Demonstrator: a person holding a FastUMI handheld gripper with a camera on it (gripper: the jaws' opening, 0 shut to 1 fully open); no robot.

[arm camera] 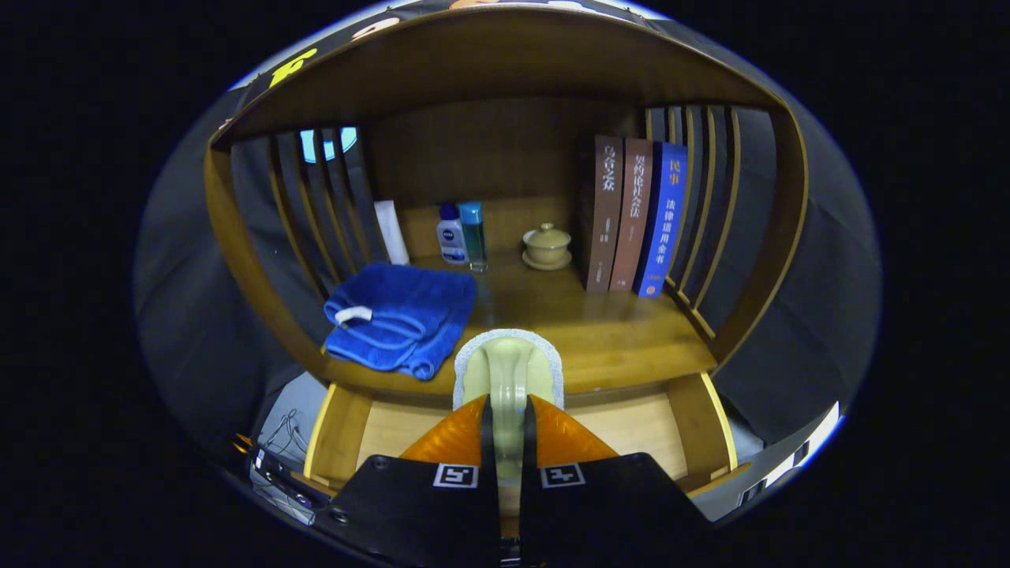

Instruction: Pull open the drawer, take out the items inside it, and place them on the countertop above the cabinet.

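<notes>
Gripper view: the gripper (506, 426) pinches the handle of a pale green brush (509, 371), its head over the countertop (615, 331) edge, perhaps touching. The drawer (631, 430) stands open below. A blue towel (398, 315) lies just left; bottles (461, 235), lidded cup (547, 245) and books (635, 217) stand behind.

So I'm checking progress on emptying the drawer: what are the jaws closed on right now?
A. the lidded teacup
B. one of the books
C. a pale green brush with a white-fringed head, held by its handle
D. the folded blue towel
C: the gripper is shut on the handle of the pale green brush, whose head reaches over the countertop edge above the open drawer, apart from the blue towel.
</notes>
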